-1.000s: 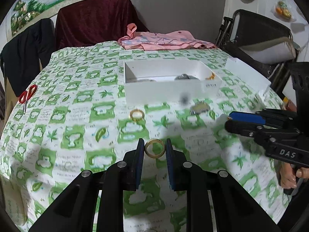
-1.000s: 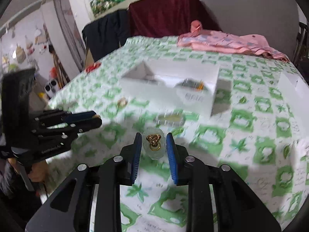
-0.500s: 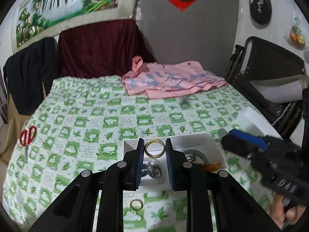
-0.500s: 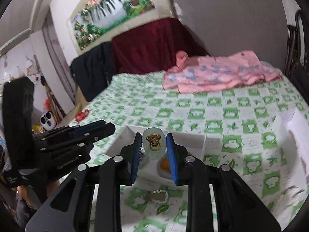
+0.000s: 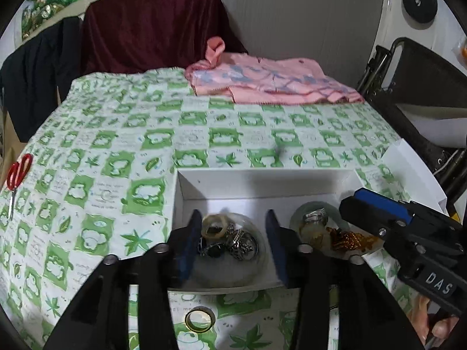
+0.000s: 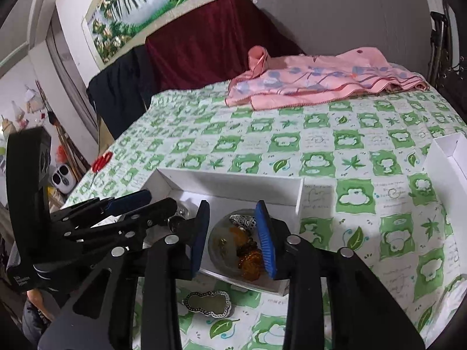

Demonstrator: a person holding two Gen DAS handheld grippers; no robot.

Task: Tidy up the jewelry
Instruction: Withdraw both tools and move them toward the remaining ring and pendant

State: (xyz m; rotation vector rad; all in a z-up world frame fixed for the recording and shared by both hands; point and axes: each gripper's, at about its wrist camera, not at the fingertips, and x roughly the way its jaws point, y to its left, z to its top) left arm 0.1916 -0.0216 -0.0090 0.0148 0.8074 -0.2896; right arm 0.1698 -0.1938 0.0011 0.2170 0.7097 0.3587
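My left gripper (image 5: 232,234) hovers over the white box (image 5: 262,182), its jaws opening. A gold ring (image 5: 214,226), blurred, is loose between them beside the left pad, above a glass dish (image 5: 256,265) of silver rings (image 5: 240,243). My right gripper (image 6: 233,234) is over the box (image 6: 233,188) too, with its jaws also opening. Below them a second dish (image 6: 216,258) holds a pale pendant with a gold fitting (image 6: 222,243), amber beads (image 6: 251,259) and a silver ring (image 6: 243,221). Neither pair of pads presses on anything. Each gripper (image 5: 379,213) (image 6: 131,204) shows in the other's view.
On the green-checked cloth in front of the box lie another gold ring (image 5: 200,319) and a silver-framed brooch (image 6: 207,303). A white lid (image 6: 446,160) sits to the right, red scissors (image 5: 17,172) at the far left, a pink cloth (image 5: 271,84) at the back.
Both grippers carried their pieces from the near cloth forward over the box. Both then spread their jaws: the gold ring left the left pads, the pendant left the right pads.
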